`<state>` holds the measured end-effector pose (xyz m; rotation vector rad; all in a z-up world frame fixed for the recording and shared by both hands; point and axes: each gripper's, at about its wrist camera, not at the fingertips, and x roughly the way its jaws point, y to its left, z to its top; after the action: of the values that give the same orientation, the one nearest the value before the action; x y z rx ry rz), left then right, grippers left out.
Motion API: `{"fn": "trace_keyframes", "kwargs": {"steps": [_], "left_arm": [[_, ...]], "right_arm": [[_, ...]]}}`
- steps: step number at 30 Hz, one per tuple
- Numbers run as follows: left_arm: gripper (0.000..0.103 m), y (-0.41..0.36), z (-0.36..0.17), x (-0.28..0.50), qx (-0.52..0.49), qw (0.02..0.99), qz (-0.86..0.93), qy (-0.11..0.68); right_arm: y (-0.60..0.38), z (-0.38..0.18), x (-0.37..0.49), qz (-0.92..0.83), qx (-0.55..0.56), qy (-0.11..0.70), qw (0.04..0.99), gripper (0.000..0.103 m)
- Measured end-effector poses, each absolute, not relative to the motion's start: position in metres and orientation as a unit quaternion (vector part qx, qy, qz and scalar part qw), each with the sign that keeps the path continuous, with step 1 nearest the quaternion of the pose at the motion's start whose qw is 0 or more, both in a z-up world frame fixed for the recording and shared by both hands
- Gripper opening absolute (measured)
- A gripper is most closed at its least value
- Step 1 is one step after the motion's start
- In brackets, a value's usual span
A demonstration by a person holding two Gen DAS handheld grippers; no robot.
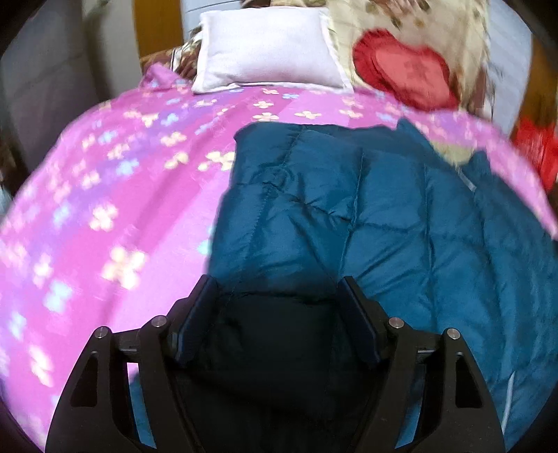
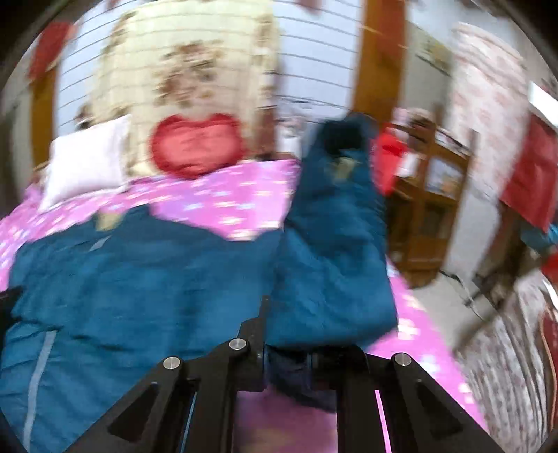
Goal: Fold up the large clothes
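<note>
Pink floral bedding (image 1: pixel 115 195) covers the bed in the left wrist view, its small pale flowers smeared by motion blur. On it lies a teal quilted jacket (image 1: pixel 366 209), spread flat over the right half of the bed, with stitched seams crossing its padded panels; no brand or writing can be read on it. The left gripper (image 1: pixel 279 296) hangs just over the jacket's near edge with its fingers (image 1: pixel 200 313) spread wide and dark fabric lying in the shadow between them; whether they touch it cannot be told. At the head of the bed a white pillow (image 1: pixel 265 48) rests beside a cream flowered cushion (image 1: pixel 411 31), and a red heart-shaped cushion (image 1: pixel 404 69) leans against the latter.

From the right wrist view, much blurred, the same jacket (image 2: pixel 139 271) lies across the pink bedding (image 2: pixel 226 198). The right gripper (image 2: pixel 287 345) has its fingers (image 2: pixel 256 334) pressed onto a fold of the jacket, and a sleeve (image 2: pixel 338 226) stands lifted above them, blocking the middle of the view. Behind it the red heart cushion (image 2: pixel 197 144) and the white pillow (image 2: pixel 87 160) sit at the headboard. Beside the bed on the right stands a wooden cabinet (image 2: pixel 429 209); red hangings (image 2: pixel 533 174) show farther right, too blurred to read.
</note>
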<state>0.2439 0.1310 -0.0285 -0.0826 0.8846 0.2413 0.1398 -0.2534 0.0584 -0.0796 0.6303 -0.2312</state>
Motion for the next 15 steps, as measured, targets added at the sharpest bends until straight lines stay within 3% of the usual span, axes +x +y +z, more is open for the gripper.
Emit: {"fn": "trace_keyframes", "kwargs": {"steps": [10,13,15], "left_arm": [[0.074,0.18,-0.033,0.161,-0.052,0.89,0.126,0.436],[0.08,0.184,-0.048,0.148,-0.076,0.893,0.112,0.43],[0.081,0.187,-0.049,0.147,-0.09,0.893,0.108,0.428]], "right_arm": [[-0.027,-0.004,0.192,0.041,-0.064,0.352,0.933,0.013],[0.011,-0.032,0.201,0.083,-0.06,0.38,0.919,0.014],[0.02,-0.042,0.2,0.093,-0.075,0.393,0.912,0.043]]}}
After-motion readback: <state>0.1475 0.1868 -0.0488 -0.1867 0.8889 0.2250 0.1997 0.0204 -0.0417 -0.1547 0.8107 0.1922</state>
